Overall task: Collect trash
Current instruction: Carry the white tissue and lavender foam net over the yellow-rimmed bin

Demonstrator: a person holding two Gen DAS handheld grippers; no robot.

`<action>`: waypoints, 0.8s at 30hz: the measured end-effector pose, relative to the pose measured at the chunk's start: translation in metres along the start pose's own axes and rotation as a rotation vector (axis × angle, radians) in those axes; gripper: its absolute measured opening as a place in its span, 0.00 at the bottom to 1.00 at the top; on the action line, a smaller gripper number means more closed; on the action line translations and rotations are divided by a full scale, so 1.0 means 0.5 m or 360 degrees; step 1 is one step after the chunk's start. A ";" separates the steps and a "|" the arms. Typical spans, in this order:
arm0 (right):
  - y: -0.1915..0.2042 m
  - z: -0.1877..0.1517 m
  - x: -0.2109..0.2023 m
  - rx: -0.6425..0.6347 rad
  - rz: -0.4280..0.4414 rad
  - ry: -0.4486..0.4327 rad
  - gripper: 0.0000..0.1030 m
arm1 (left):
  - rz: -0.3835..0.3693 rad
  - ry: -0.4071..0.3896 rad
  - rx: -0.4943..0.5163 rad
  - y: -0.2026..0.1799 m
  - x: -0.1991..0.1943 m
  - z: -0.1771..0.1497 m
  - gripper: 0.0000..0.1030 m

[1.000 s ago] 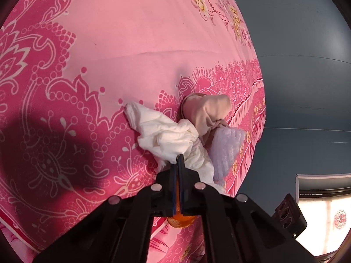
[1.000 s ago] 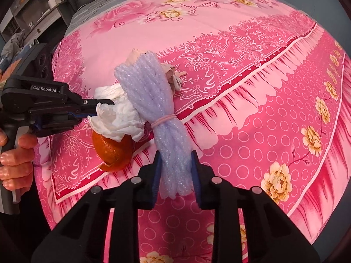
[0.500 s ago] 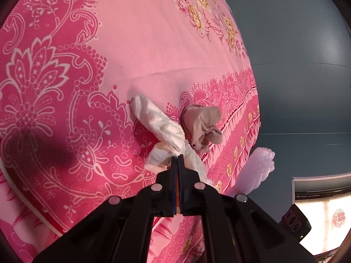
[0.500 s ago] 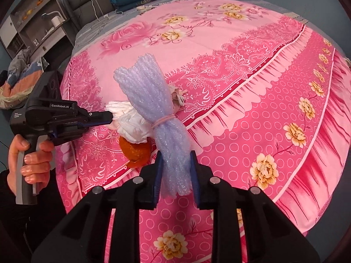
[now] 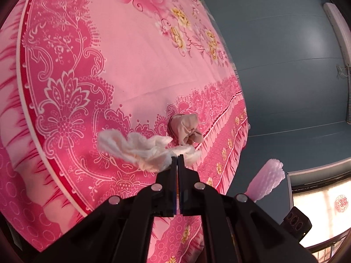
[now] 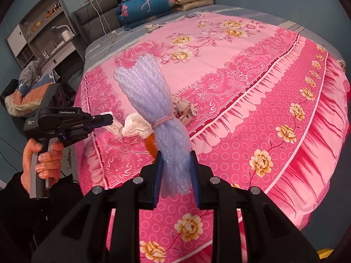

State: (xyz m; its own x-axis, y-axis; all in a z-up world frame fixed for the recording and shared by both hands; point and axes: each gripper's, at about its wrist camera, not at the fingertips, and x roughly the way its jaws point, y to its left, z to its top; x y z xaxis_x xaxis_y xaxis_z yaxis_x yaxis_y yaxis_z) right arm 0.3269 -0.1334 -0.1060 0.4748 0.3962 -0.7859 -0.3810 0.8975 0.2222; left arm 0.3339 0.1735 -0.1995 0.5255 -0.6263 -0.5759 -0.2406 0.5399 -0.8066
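My left claw pinches crumpled white tissue; my right claw grips a banded, translucent lilac foam-net bundle.

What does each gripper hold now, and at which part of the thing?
The left gripper pinches the crumpled white tissue at one end. The right gripper clamps the purple foam net bundle near its lower end.
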 end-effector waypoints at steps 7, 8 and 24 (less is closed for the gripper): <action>0.012 -0.028 -0.072 0.0076 0.0054 -0.0086 0.22 | 0.0013 -0.0080 0.0157 -0.048 -0.065 -0.026 0.00; 0.013 -0.031 -0.078 0.0082 0.0056 -0.0095 0.22 | 0.0013 -0.0087 0.0175 -0.054 -0.072 -0.030 0.00; -0.008 -0.106 -0.235 0.0232 0.0119 -0.0298 0.22 | 0.0052 -0.0204 0.0519 -0.179 -0.167 -0.127 0.00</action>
State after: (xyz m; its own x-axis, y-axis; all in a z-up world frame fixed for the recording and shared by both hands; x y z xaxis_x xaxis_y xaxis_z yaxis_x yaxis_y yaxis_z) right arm 0.2304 -0.1939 -0.0452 0.5935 0.4794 -0.6465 -0.3088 0.8774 0.3672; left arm 0.2597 0.1420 -0.0877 0.6251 -0.5409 -0.5627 0.0034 0.7228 -0.6910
